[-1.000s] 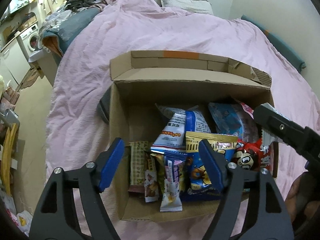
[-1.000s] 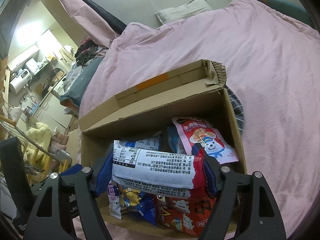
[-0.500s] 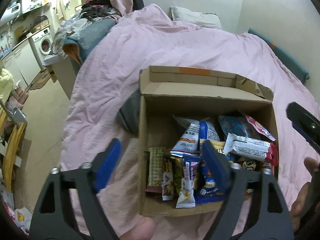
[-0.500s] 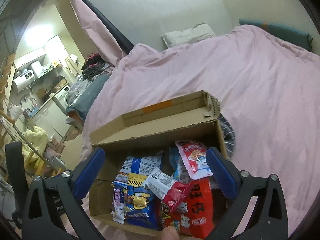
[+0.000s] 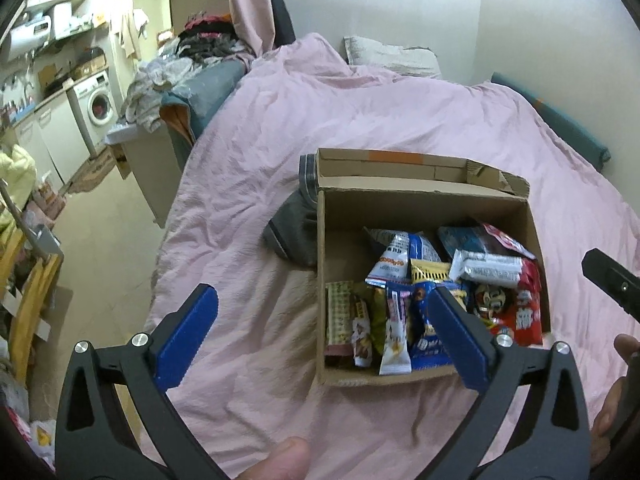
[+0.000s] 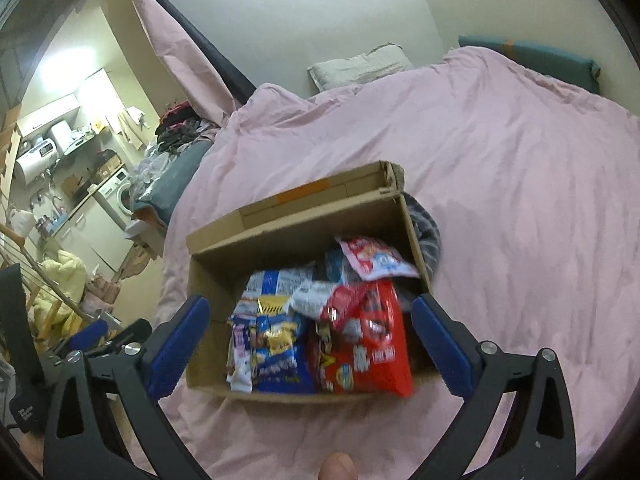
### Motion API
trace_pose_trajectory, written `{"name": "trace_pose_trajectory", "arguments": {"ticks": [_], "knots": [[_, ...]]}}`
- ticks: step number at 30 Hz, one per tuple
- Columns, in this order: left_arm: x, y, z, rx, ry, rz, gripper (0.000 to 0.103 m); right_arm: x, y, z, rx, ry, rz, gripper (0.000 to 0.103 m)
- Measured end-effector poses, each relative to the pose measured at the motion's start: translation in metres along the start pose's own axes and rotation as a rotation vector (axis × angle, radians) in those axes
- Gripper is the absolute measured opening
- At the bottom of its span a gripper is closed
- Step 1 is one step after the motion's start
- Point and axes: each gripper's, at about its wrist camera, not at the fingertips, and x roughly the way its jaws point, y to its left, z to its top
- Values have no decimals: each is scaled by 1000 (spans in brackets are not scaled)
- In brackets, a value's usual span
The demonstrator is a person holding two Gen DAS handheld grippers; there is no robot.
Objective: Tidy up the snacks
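One cardboard box (image 5: 424, 208) sits right of centre in the left wrist view, holding about ten snack packets, some overlapping so the count is not exact. Among them are one large red bag (image 6: 376, 344), one blue bag (image 6: 280, 360) and one white wrapped bar (image 5: 490, 268). One pillow (image 5: 392, 56) lies at the upper centre, and one washing machine (image 5: 98, 108) stands at the upper left.

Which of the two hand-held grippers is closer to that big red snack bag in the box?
Right. The right hand-held gripper hangs open directly before the big red snack bag; the left hand-held gripper is off toward the cardboard box's other end.
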Motion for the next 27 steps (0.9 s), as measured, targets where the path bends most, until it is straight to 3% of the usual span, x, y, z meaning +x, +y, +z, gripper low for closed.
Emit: {"name": "trace_pose_trajectory", "arguments": {"ticks": [13,27], "knots": [[-45,8,-28,26,-68,-16,103,-29,3,-30,-24,-10,-59,103],[-50,28,-69,-43,-31,-34,103,-43,22,-73,-103,-13,-144,103]]}}
